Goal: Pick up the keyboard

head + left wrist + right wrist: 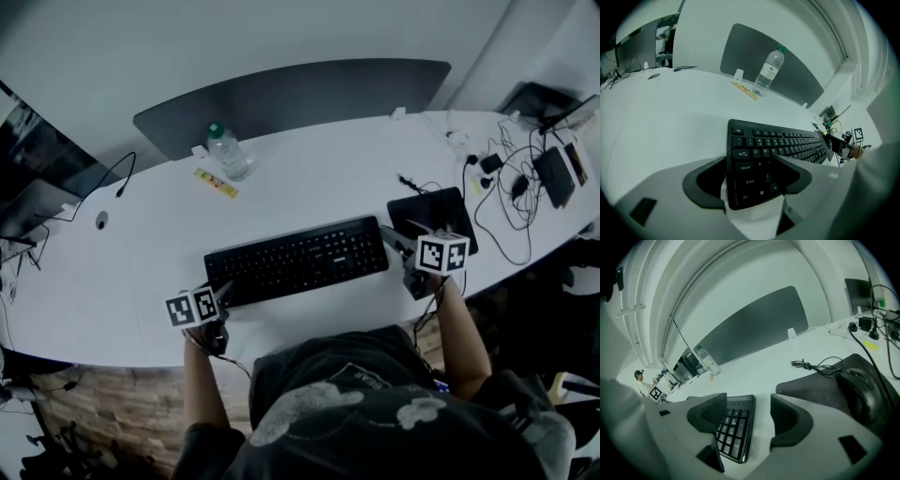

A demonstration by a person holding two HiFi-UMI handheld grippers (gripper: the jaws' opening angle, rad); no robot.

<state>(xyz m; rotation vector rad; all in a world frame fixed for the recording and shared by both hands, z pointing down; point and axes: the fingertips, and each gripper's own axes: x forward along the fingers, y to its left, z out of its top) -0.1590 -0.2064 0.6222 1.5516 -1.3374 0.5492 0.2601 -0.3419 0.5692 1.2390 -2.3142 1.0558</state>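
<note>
Keyboard, black flat plastic, lies near white tabletop front edge. Left hand-held gripper and right hand-held gripper are spread, straddling its ends. Best to close both evenly, then lift level.

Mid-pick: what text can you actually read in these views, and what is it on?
"Esc", "Tab", "Caps Lock", "Shift", "Ctrl", "Alt": left-end keys of the keyboard, left gripper view.
"Q", "W", "A", "Z": letter keys beside them.
Number-pad keys, right gripper view: too blurred to read.
Bottle label: print too small to read.
Yellow strip: unreadable.
Shirt print, head view: blurred.
</note>
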